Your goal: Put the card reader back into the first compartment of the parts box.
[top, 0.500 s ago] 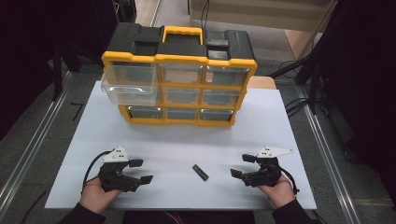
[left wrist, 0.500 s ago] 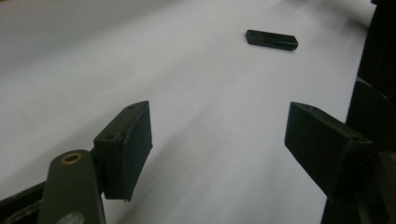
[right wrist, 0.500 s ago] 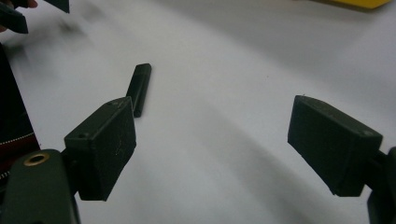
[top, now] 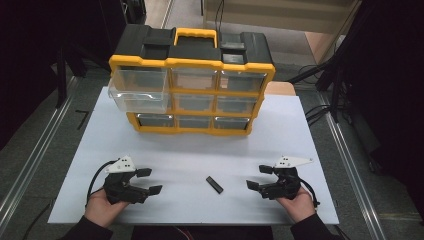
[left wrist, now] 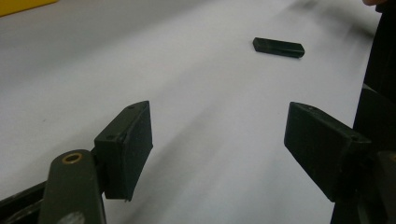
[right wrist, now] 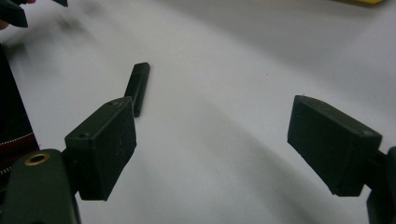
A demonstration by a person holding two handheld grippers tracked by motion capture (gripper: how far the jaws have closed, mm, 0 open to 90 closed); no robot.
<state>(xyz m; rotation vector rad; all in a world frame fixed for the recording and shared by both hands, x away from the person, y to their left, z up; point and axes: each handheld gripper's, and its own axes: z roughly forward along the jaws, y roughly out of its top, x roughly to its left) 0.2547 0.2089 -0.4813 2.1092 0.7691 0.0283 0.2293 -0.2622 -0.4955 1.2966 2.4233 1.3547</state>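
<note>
Nothing is shifting since the earlier frame: left claw (top: 149, 181) and right claw (top: 259, 177) are sitting wide and empty by the surface's (top: 300, 135) near edge, flanking the black stick (top: 215, 184). Pre-grasp; next is reaching in, closing across it.

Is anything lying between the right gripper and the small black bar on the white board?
Nothing visible. The right gripper stands open beside the small black bar, with bare white board between them. The left gripper is off on the bar's other side.

Bare white table (top: 190, 160) lies open around the black bar (top: 215, 184); drawer cabinet (top: 192, 90) blocks the far side
</note>
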